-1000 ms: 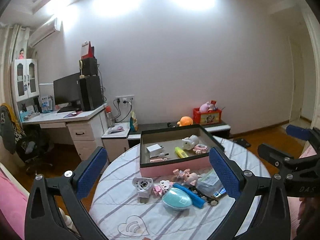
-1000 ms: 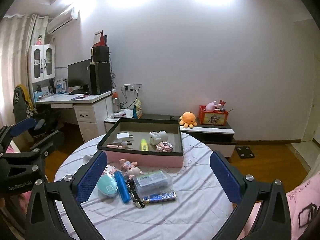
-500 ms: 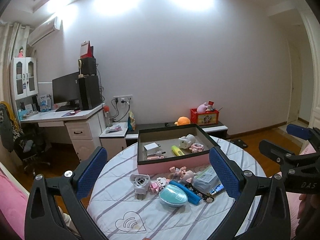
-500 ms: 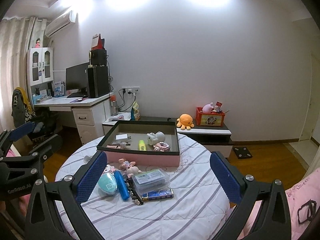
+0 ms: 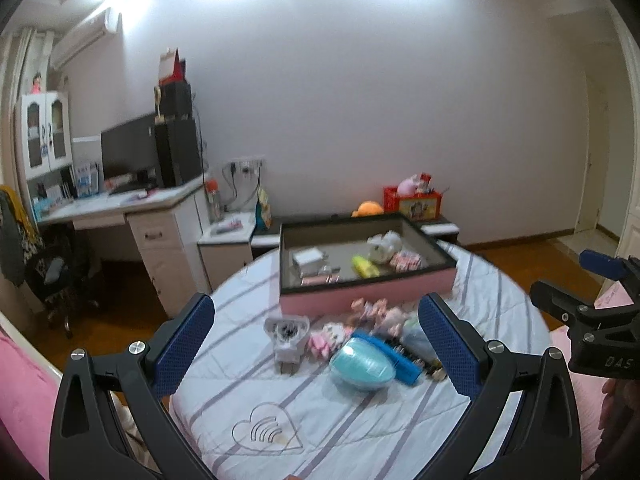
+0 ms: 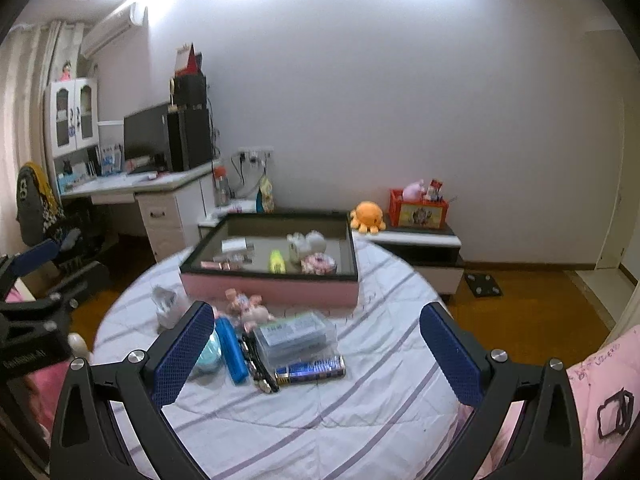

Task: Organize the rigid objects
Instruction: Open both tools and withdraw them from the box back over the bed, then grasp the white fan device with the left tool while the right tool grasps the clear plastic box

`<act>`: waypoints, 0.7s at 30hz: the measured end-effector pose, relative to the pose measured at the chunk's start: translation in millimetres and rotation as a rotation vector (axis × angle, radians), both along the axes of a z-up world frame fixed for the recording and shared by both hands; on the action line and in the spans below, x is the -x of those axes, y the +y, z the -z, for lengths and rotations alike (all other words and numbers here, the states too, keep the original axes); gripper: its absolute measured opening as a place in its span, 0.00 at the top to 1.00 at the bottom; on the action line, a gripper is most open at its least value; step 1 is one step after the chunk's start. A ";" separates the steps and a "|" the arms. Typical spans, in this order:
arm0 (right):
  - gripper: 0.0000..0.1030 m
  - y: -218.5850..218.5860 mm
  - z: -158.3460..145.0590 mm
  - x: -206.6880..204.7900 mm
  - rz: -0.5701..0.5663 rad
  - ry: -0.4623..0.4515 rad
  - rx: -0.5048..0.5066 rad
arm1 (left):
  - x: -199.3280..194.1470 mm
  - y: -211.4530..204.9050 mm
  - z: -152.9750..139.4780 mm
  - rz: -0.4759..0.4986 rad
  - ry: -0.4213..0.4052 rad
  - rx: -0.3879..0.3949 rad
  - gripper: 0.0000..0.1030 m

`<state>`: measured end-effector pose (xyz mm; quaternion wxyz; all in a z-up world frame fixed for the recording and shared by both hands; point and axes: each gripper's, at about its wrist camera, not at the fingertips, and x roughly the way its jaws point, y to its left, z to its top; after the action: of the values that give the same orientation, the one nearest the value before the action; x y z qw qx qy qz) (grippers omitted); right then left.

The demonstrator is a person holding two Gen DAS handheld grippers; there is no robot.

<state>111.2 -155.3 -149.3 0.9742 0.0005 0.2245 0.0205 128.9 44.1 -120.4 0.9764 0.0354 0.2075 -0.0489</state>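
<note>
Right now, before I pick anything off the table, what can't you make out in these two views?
- Clear plastic box: label blurred in the right wrist view; in the left wrist view the left gripper hides most of it.
- Teal egg-shaped case: the right gripper partly covers it in the right wrist view.
- Items in the pink tray: small, motion-blurred, both views.
- Table's near edge: cut off by the frame.

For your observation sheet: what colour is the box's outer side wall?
Pink, with a dark rim; the box shows best in the right wrist view.
</note>
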 end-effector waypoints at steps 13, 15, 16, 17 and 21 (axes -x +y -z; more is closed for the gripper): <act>0.00 0.2 87.8 -59.2 -0.003 0.260 0.018 | -50.5 38.4 78.5 -0.045 0.245 0.051 0.00; 0.00 0.9 89.0 -65.1 -0.017 0.262 0.011 | -60.2 43.1 82.6 -0.050 0.264 0.070 0.00; 0.00 1.1 89.0 -67.5 -0.020 0.265 0.009 | -67.1 45.2 85.6 -0.053 0.276 0.077 0.00; 0.00 1.4 89.1 -70.4 -0.023 0.267 0.007 | -74.8 46.2 89.0 -0.059 0.290 0.071 0.00; 0.00 -0.1 93.7 -85.1 -0.031 0.283 -0.016 | -104.0 48.3 103.3 -0.088 0.340 0.056 0.00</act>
<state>196.3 -155.4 -243.0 0.9324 0.0076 0.3594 0.0372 232.9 92.4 -223.7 0.9289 -0.0096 0.3697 -0.0173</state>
